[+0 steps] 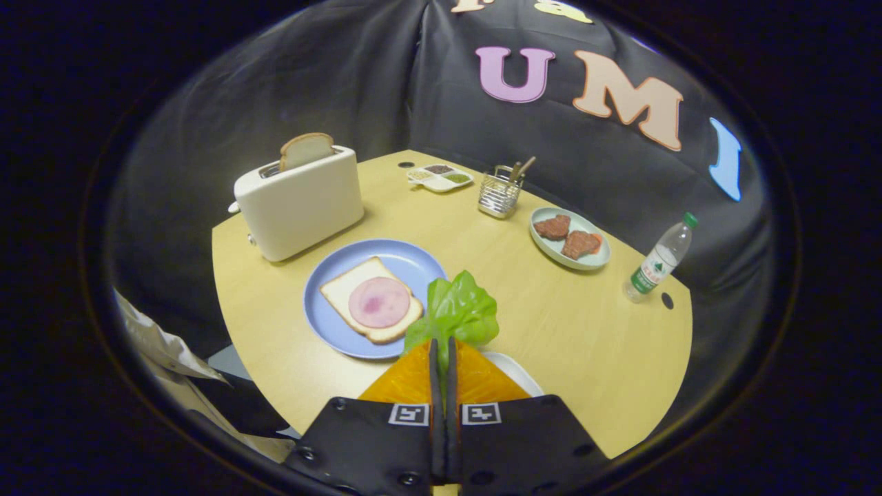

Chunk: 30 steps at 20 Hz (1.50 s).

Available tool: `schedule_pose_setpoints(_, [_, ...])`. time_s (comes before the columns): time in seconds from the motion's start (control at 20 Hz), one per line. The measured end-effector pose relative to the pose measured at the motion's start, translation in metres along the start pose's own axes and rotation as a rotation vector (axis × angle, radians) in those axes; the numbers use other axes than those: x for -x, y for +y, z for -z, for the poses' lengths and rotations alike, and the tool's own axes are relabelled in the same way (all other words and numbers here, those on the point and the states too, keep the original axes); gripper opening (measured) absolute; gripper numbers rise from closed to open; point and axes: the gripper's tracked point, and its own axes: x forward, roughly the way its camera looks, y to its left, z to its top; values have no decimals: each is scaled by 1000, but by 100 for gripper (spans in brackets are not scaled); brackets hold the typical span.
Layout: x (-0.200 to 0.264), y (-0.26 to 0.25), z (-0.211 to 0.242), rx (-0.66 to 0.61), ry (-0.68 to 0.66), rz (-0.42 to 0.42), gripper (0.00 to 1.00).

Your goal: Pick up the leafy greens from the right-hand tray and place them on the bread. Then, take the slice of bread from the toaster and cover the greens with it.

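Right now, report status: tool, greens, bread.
Tool shut on leafy greens, held just right of the blue plate. Bread on plate topped with ham, uncovered. Second slice standing in toaster. Path clear.

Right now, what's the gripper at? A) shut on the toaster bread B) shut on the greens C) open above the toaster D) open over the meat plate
B: the gripper has both fingers pressed together on the greens, held just beside the blue plate with the bread.
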Motion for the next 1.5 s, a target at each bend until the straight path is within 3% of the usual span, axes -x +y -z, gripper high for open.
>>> schedule_pose_setpoints(0.75, [-51, 89, -58, 58, -8, -144, 4])
schedule_pose_setpoints(1.2, [-87, 119, -47, 131, 62, -200, 4])
schedule_pose_setpoints(1.5, [-106, 98, -24, 150, 141, -154, 53])
